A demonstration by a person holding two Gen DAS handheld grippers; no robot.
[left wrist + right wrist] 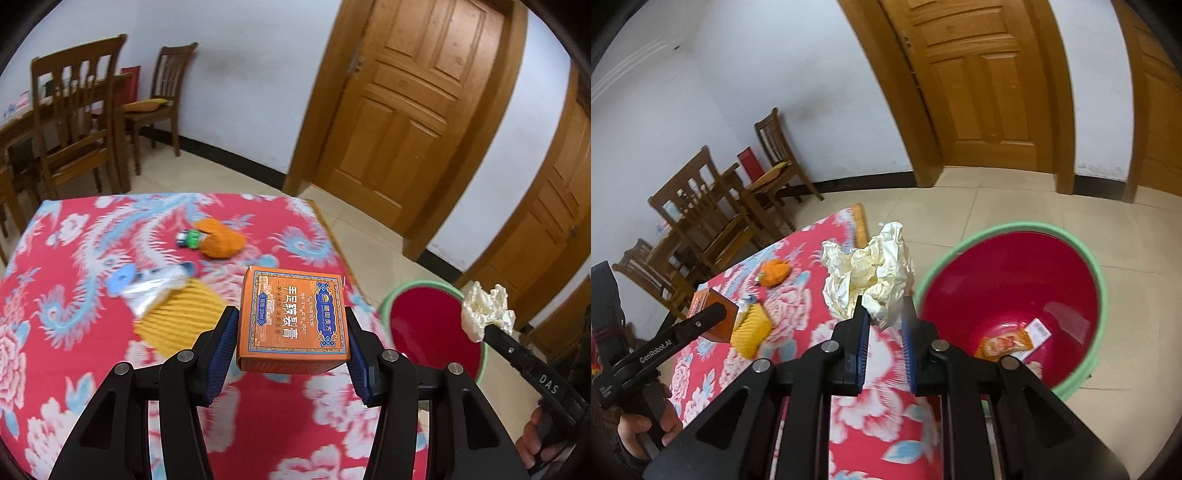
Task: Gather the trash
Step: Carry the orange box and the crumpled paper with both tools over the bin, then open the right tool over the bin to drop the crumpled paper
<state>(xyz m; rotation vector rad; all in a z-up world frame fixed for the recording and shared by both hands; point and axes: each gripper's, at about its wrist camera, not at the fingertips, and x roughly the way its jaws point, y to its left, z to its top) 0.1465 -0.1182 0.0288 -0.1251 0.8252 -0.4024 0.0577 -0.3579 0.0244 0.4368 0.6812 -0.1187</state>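
Observation:
My left gripper (291, 332) is shut on an orange carton box (292, 319) and holds it above the red floral tablecloth (74, 332). The box also shows in the right wrist view (711, 314). My right gripper (884, 314) is shut on a crumpled white paper wad (871, 273), held above the table's right edge beside the bin; the wad also shows in the left wrist view (485, 310). The red bin with a green rim (1012, 291) stands on the floor right of the table, with an orange wrapper (1004, 343) and a white slip inside.
On the cloth lie an orange plush toy (221, 240), a yellow ribbed piece (177, 314), a clear plastic wrapper with a blue disc (147, 284) and a small green-blue item (188, 238). Wooden chairs (81, 122) stand behind the table, wooden doors (413, 107) at right.

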